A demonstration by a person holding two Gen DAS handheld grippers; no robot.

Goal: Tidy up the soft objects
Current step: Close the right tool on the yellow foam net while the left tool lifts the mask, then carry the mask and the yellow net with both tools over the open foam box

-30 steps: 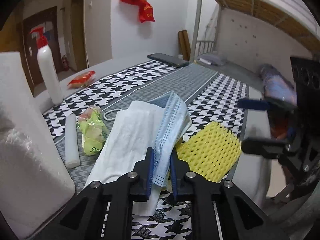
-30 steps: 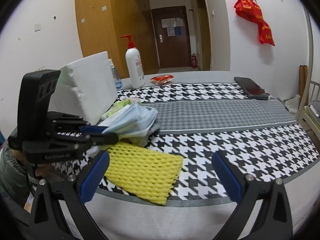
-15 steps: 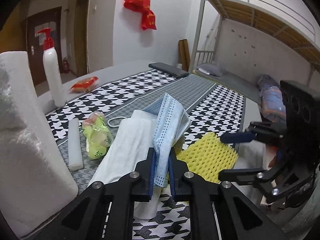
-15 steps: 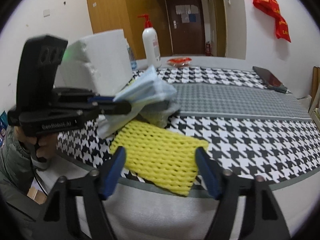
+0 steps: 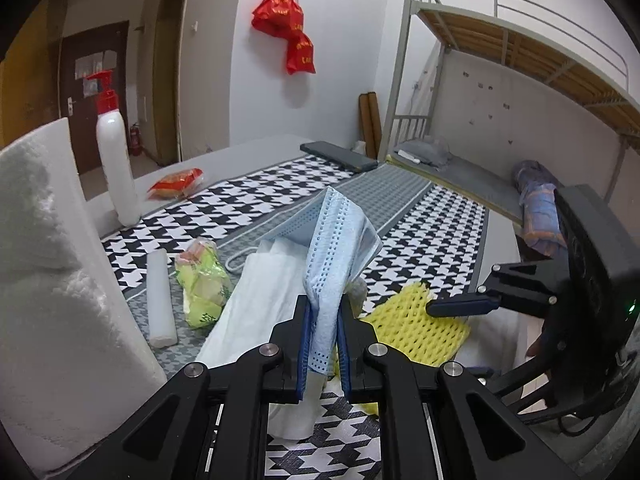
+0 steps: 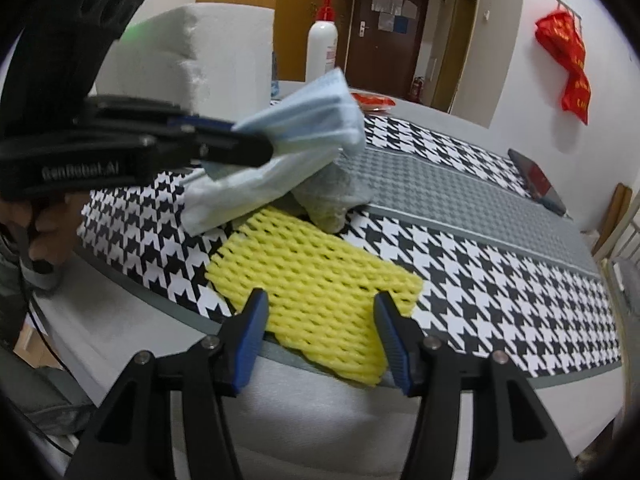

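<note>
Left wrist: left tool (image 5: 324, 340) pinches pleated blue mask (image 5: 336, 240); right tool (image 6: 320, 340) spread, straddling yellow foam net (image 6: 316, 276).

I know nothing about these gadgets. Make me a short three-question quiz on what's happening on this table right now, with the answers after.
1. True or false: the left hand-held gripper is shut on the blue face mask.
2. Multiple choice: the yellow foam net lies
A) at the near table edge, between the open fingers of the right hand-held gripper
B) under the pump bottle
C) on the white foam block
3. Fill in: the tablecloth pattern is black-and-white ____.

Key: 1 true; 2 A; 3 houndstooth.
</note>
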